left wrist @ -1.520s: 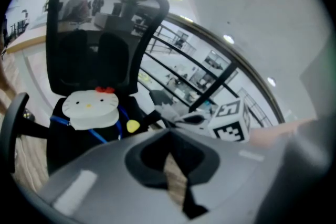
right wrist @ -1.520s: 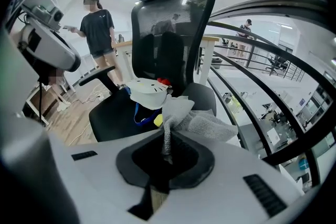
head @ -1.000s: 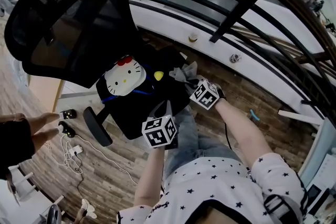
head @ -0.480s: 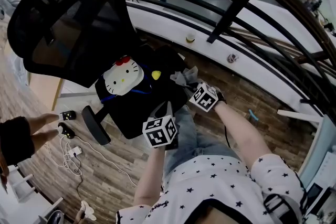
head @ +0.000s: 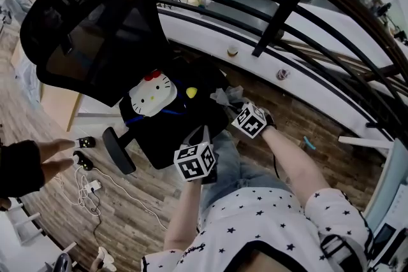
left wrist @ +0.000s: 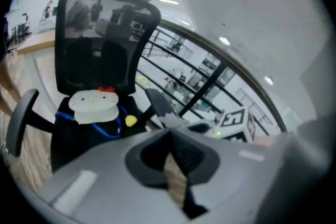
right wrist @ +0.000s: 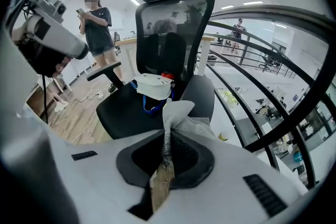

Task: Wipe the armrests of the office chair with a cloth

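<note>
The right gripper (right wrist: 167,136) is pinching a crumpled grey-white cloth (right wrist: 178,115) between its jaws and holding it near the grey padded armrest (right wrist: 202,93) at the centre-right of its own view. Neither view is showing whether cloth and pad are touching. The left gripper (left wrist: 169,135) is sitting with its jaws pressed together on nothing, at the lower centre of the head view.

This is looking like the approach to the first armrest. The next move is calling for laying the cloth flat on that pad and dragging it along, then crossing to the black armrest (head: 118,151) at the left.

The black mesh-backed office chair (head: 95,28) is carrying a white cat-face cushion (head: 152,92). It is standing on a brown wood-plank floor (head: 134,220) beside a dark curved metal railing (head: 290,0).
</note>
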Demonstrator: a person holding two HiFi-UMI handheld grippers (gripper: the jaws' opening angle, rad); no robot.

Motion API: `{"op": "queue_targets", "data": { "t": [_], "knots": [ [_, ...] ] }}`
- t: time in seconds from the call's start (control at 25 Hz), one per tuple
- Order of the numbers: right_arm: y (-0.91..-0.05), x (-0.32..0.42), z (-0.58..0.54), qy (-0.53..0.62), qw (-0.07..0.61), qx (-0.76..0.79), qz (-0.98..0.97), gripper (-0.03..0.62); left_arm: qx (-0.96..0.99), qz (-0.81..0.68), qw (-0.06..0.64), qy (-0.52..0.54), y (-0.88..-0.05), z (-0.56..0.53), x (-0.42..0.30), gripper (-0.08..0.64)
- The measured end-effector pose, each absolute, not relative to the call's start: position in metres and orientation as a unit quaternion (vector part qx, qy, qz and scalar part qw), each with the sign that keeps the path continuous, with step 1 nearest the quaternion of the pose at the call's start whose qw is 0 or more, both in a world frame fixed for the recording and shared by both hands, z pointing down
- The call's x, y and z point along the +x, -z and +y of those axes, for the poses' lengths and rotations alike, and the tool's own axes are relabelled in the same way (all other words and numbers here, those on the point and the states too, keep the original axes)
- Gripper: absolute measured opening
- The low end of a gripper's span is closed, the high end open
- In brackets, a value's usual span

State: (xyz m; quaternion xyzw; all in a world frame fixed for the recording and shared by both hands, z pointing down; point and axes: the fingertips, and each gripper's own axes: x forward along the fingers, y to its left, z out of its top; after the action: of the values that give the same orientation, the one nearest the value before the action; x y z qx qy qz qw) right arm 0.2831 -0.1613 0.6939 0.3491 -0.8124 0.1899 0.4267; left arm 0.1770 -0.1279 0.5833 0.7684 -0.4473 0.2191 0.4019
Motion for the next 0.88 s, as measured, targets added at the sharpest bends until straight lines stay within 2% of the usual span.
{"op": "queue_targets", "data": {
  "t": [0.88],
  "knots": [
    [-0.553,0.293,-0.090,-0.192,0.246,0.463,-0.830,0.026,0.776,-0.481,0.366,-0.182,-0.540,-0.076,0.165,0.006]
  ]
}}
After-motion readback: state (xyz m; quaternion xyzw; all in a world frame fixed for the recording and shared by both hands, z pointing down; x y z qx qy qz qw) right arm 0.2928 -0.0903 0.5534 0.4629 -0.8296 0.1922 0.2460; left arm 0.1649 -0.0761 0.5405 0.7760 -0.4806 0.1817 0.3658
